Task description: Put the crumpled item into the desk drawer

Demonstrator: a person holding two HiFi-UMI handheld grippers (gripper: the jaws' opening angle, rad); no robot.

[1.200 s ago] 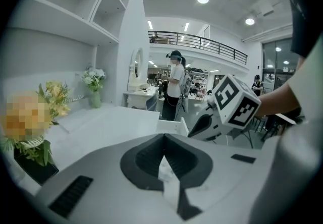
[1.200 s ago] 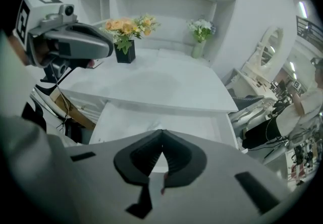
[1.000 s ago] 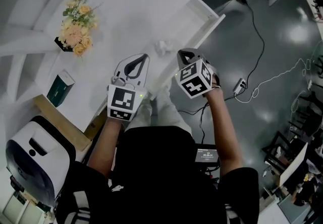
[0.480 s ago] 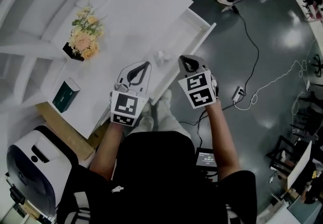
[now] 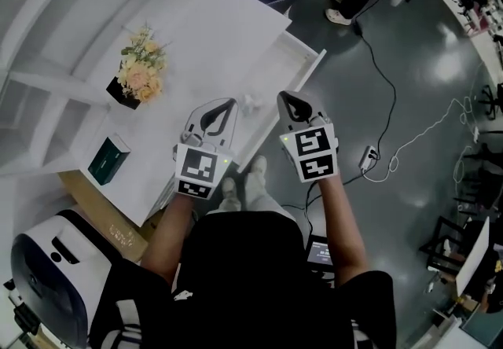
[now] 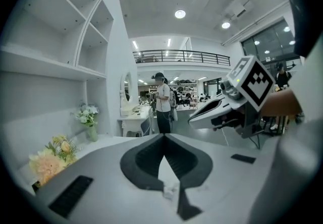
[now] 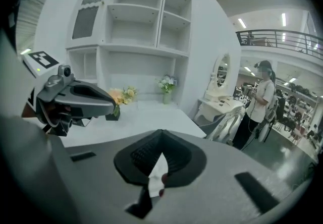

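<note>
We hold both forearms out in front of the body, bent at the elbows, the grippers side by side and both pointing away over the near edge of the white desk; the left gripper sits over the desktop, the right gripper just beyond the desk's edge, above the pulled-out drawer; the marker cubes face up toward the head camera.

The crumpled item, a small white wad, lies between the two gripper tips, a little nearer the left one, right at the line where desktop meets open drawer; we cannot tell from here whether it rests on the top or already inside the drawer; in the left gripper view it shows low in the gap behind the tips, not touched by the pads.

Both grippers have their jaws pressed together, tips meeting, with nothing pinched in either.

Further back on the desk stands a bouquet of orange flowers, well apart from the grippers.
</note>
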